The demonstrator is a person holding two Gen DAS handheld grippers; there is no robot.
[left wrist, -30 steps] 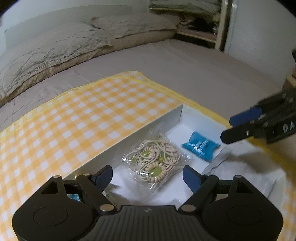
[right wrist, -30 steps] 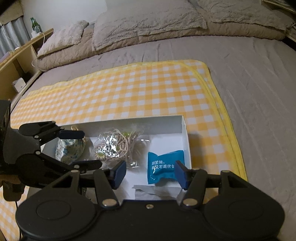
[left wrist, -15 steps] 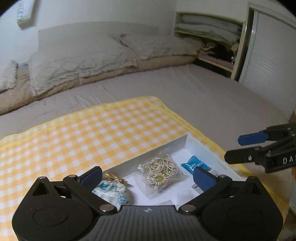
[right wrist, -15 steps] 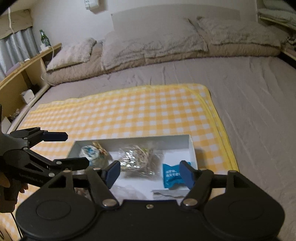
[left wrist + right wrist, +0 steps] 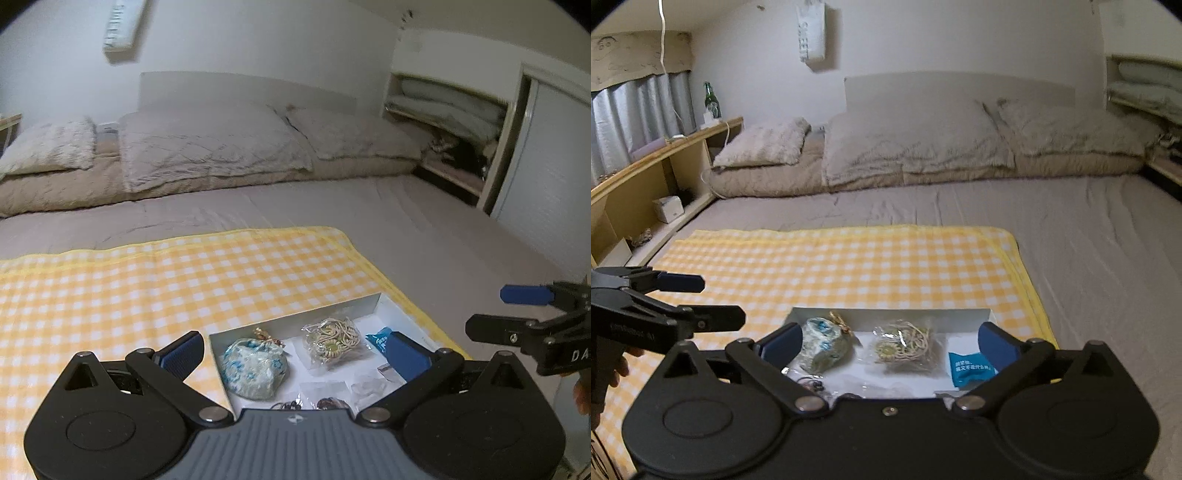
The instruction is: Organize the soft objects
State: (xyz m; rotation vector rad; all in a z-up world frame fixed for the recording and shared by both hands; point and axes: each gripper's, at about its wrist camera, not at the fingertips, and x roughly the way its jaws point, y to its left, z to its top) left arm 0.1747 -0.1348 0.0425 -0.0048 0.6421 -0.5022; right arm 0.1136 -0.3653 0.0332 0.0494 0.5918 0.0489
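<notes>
The left tongs (image 5: 295, 354) are wide apart and hold nothing. The right tongs (image 5: 890, 341) are wide apart too, and empty. Both pairs have just been opening, and nothing sits between their blue pads. Both hang in the air above the near end of the bed, pointing down a little at the white box (image 5: 988, 316).

The white box lies on the yellow checked cloth (image 5: 849, 266), and the cloth lies on the grey bed (image 5: 1089, 240). Inside the box there are three soft things in a row. The blue and white pouch (image 5: 822, 349) is on the left. The clear bag of cord (image 5: 905, 345) is in the middle. The small blue packet (image 5: 969, 369) is on the right. Some clear wrappers lie at the near edge, but they are partly hidden by the tongs.

I think the putting-in step is done, since no soft thing lies loose on the cloth. The hands look to be pulling away from the box. If something else still needs tidying, the next move means finding it first, then coming down slowly and squeezing gently, because soft things squash and slip.
</notes>
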